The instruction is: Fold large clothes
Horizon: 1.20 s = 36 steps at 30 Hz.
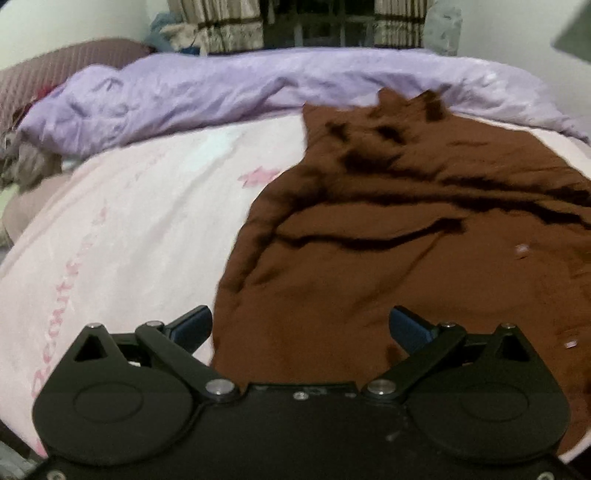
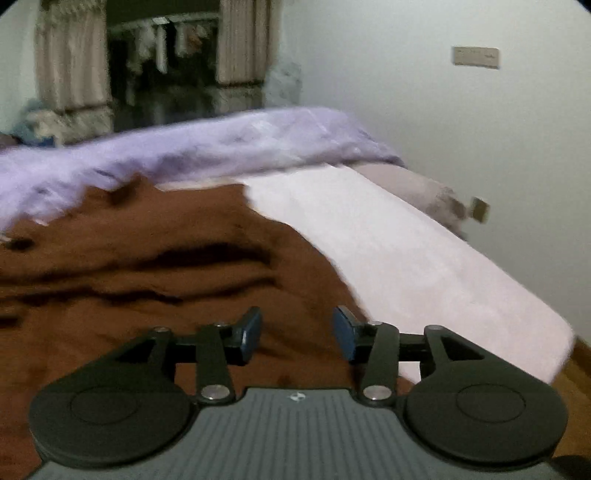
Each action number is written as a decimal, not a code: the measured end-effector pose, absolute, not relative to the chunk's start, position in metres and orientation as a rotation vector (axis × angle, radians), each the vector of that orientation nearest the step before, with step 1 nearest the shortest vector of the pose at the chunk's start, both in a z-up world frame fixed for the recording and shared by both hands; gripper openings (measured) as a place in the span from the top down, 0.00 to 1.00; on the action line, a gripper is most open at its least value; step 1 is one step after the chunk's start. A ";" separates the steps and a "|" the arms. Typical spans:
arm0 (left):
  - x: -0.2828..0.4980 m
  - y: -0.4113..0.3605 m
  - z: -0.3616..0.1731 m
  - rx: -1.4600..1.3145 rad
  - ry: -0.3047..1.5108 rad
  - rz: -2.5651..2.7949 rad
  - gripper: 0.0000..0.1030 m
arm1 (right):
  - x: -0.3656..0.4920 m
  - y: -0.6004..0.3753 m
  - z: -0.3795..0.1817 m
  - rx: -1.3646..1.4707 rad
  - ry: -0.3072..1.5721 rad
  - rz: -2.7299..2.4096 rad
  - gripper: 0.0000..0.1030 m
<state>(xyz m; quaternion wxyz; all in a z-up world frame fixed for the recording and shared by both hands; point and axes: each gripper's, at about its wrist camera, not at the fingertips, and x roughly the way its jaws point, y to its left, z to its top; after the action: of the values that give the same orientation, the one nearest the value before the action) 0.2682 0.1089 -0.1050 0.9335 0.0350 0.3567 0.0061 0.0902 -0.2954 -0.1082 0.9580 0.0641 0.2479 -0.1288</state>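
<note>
Covering most of both views is the bed (image 1: 122, 229), dressed in a pale pink sheet printed with faint pink lettering and a star motif. Its far right corner shows in the right wrist view, dropping toward a wooden floor (image 2: 576, 373).

Along the far edge of the bed lies a lilac duvet (image 1: 207, 85), bunched into a long rumpled ridge from the left side to the right.

The brown garment (image 1: 388, 236) is spread on the pink sheet, on the right half of the bed in the left wrist view and the left half in the right wrist view. It lies mostly flat with several long dark creases running across it; its far edge touches the lilac duvet, and its near edge runs under both grippers. A few small pale specks show on the cloth near its right side.

Behind the bed hang striped curtains (image 1: 225, 26), parted on a dark window.

The left gripper (image 1: 301, 328) hovers above the near edge of the garment, blue-padded fingers (image 1: 195, 325) spread wide, nothing between them.

The right gripper (image 2: 297, 332) sits above the garment's right border, fingers (image 2: 251, 332) parted about halfway, holding nothing.

A wall switch plate (image 2: 475, 57) is fixed to the white wall at right.
</note>
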 end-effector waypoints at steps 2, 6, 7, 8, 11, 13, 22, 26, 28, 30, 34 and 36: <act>0.263 0.094 -0.098 0.063 0.724 -0.011 0.00 | 0.088 -0.278 -0.106 0.183 0.527 -0.145 0.48; 0.258 0.061 -0.097 0.071 0.714 -0.050 0.00 | 0.092 -0.228 -0.117 0.172 0.602 0.033 0.48; 0.258 0.054 -0.100 0.067 0.720 -0.066 0.00 | 0.093 -0.217 -0.120 0.149 0.621 0.051 0.48; 0.258 0.048 -0.106 0.067 0.732 -0.083 0.00 | 0.094 -0.206 -0.124 0.125 0.637 0.070 0.49; 0.261 0.029 -0.129 0.101 0.795 -0.107 0.00 | 0.096 -0.191 -0.130 0.099 0.681 0.110 0.49; 0.262 0.022 -0.145 0.125 0.834 -0.092 0.00 | 0.095 -0.189 -0.135 0.110 0.705 0.120 0.49; 0.262 0.045 -0.151 0.129 0.815 -0.092 0.00 | 0.094 -0.240 -0.147 0.189 0.764 0.163 0.70; 0.259 0.064 -0.147 0.103 0.813 -0.094 0.00 | 0.090 -0.266 -0.147 0.211 0.761 0.104 0.70; 0.258 0.071 -0.146 0.105 0.812 -0.078 0.00 | 0.088 -0.280 -0.149 0.231 0.759 0.092 0.71; 0.257 0.080 -0.145 0.102 0.809 -0.068 0.00 | 0.086 -0.293 -0.149 0.270 0.754 0.091 0.71; 0.256 0.101 -0.142 0.145 0.803 -0.017 0.00 | 0.082 -0.313 -0.148 0.247 0.743 0.008 0.71; 0.257 0.118 -0.143 0.156 0.806 0.048 0.00 | 0.078 -0.326 -0.148 0.262 0.736 -0.007 0.71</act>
<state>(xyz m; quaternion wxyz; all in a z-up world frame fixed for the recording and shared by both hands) 0.2570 0.1176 -0.1435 0.9167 0.0759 0.3917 0.0231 0.0778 -0.3257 -0.1479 0.9246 0.1279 0.3587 -0.0034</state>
